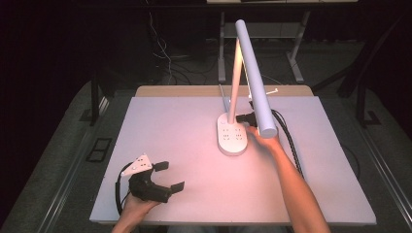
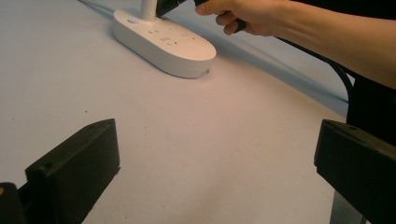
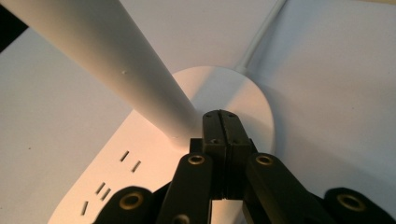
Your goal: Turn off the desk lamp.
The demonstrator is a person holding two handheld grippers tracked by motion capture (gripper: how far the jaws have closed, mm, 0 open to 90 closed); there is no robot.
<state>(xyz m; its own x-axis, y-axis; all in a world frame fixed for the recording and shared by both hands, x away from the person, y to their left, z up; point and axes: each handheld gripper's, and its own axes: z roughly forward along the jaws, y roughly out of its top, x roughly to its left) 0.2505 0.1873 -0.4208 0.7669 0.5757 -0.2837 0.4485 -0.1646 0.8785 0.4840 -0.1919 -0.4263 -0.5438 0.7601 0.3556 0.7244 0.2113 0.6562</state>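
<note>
The desk lamp (image 1: pixel 232 131) stands mid-table toward the far edge, its oval base carrying socket slots and its white stem leaning up to a long tube head. The right gripper (image 3: pixel 222 122), jaws pressed together with nothing between them, sits over the base beside the stem's foot. The left gripper (image 1: pixel 165 174) rests near the table's (image 1: pixel 170 121) front-left corner, jaws wide apart.

High view overhead, facing forward; left gripper view low, distant; right close; all share lamp base (image 1: pixel 231 137).
</note>
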